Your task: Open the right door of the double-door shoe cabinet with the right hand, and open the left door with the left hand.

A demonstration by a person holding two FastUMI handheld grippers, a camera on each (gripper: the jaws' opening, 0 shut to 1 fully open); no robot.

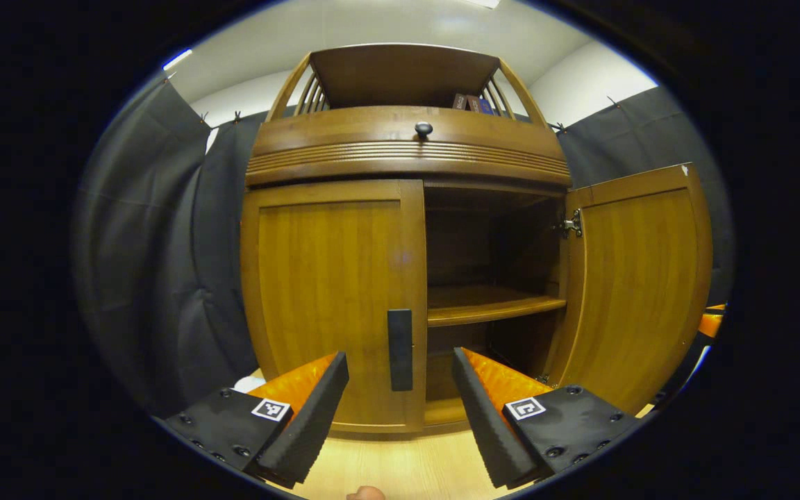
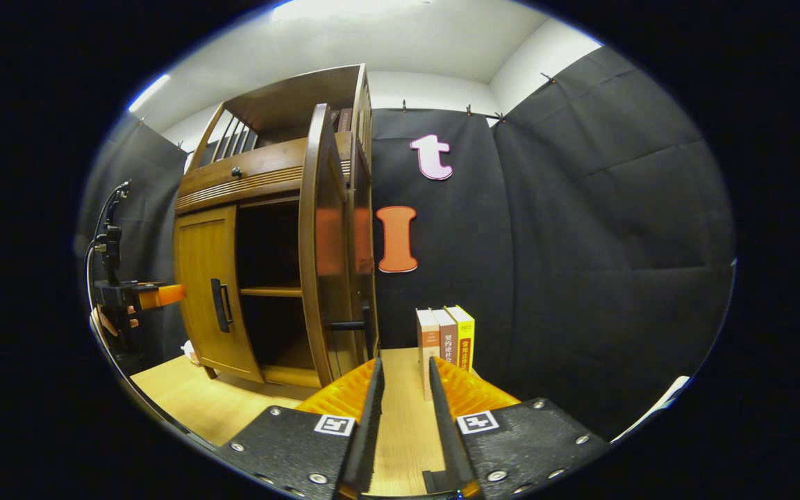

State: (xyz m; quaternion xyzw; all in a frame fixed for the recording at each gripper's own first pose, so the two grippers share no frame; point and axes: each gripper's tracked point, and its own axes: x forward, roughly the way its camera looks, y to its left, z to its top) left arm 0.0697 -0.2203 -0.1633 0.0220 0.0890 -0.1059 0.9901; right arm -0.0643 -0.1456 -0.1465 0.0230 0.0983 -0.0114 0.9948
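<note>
The wooden shoe cabinet stands straight ahead in the left gripper view. Its left door is closed, with a dark vertical handle at its inner edge. The right door is swung wide open, baring the inner shelf. My left gripper is open and frames the left door's handle from a short way off, touching nothing. In the right gripper view the open right door is edge-on, its handle sticking out. My right gripper is open by a narrow gap, empty, beside that door. The left gripper shows far left.
Three upright books stand on the light wooden table just right of the cabinet, close ahead of my right gripper. A drawer with a round knob sits above the doors. A small white object lies at the cabinet's left foot.
</note>
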